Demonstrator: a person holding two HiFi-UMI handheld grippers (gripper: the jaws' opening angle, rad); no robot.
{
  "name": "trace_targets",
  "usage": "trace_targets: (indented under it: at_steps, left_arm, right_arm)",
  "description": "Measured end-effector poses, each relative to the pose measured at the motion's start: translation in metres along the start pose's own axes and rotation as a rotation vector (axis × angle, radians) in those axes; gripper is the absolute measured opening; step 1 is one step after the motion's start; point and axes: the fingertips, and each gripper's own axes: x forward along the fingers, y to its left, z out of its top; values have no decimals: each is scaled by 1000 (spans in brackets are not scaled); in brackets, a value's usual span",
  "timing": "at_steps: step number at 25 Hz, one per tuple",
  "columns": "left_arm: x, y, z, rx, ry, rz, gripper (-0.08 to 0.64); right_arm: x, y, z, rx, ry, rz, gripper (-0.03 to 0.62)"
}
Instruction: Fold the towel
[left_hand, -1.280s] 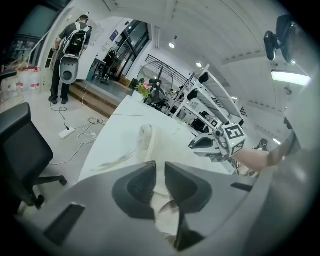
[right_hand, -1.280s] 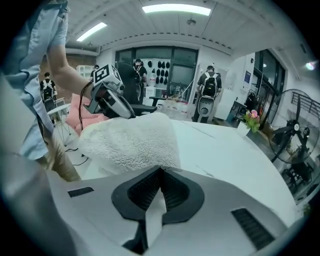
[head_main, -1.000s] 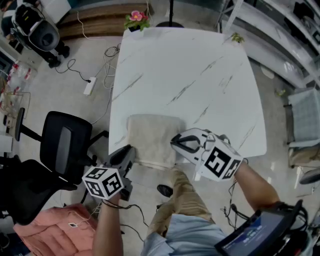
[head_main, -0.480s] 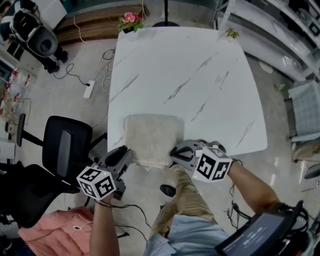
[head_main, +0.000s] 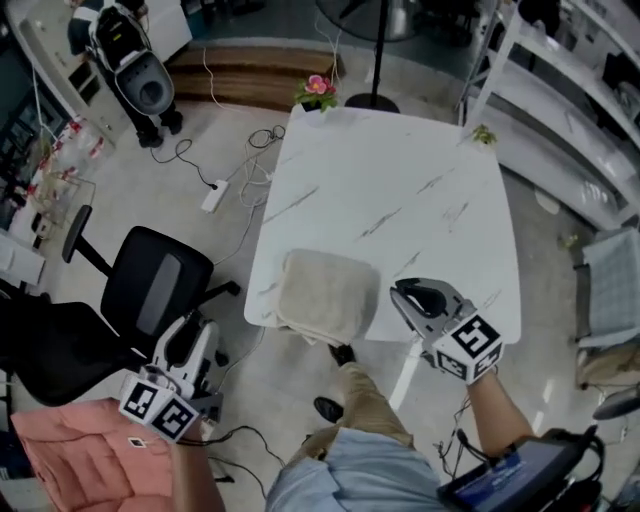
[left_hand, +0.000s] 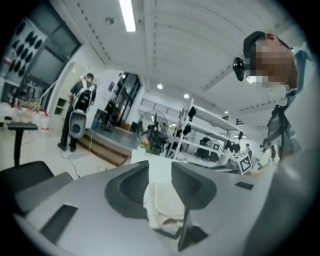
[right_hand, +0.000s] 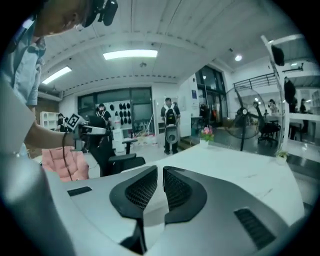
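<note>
One towel (head_main: 325, 298) is seen lying folded into a thick pad on the near left part of the table (head_main: 400, 180), with its near edge hanging slightly over the rim. It is touched by neither gripper. Both were set at that near edge a second ago and are now found drawn back from it. The left gripper (head_main: 188, 338) is carried well off the table, beside the chair (head_main: 150, 290). The right gripper (head_main: 412, 293) is held near the towel's right side, above the table's near edge. The jaws of both have just been opening. The left jaws are spread wide, and only the distant towel (left_hand: 162, 202) is seen through their gap, so nothing is gripped. The right jaws are parted by a narrow slit, with nothing held between them. From this release it is judged that the last fold has been laid and the task is done or nearly so; whether another fold is wanted cannot be told. The left gripper is pointed roughly level toward the table, its marker cube nearest the person. The right gripper is pointed slightly downward across the tabletop, its cube turned up toward the head camera
</note>
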Motion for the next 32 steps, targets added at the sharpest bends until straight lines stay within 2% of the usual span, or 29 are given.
trace_targets:
  at_steps: [2, 5, 8, 10, 14, 22, 25, 32]
  left_arm:
    - [-12, -25, 42, 47, -113, 44, 95]
    - [-13, -58, 97, 126, -224, 108, 57]
    - [-9, -75, 138, 198, -280, 190, 38]
    - [-5, -84, 153, 257, -300, 245, 34]
    - [-3, -90, 147, 340, -312, 293, 25]
    - [-26, -77, 138, 352, -334, 385, 21]
    - [-32, -78, 139, 344, -342, 399, 20]
    - [-42, -89, 144, 357, -372, 396, 18]
  right_arm:
    - [-2, 4, 49, -26, -88, -12, 49]
    - [1, 23, 128, -79, -213, 5, 49]
    - [10, 52, 196, -138, -329, 4, 49]
    - [15, 70, 219, -171, -374, -26, 49]
    - [30, 93, 217, -245, -392, -97, 31]
    - [41, 122, 197, -264, -405, -64, 14]
    - [41, 134, 201, -300, -412, -58, 14]
    - [38, 151, 207, -305, -432, -45, 12]
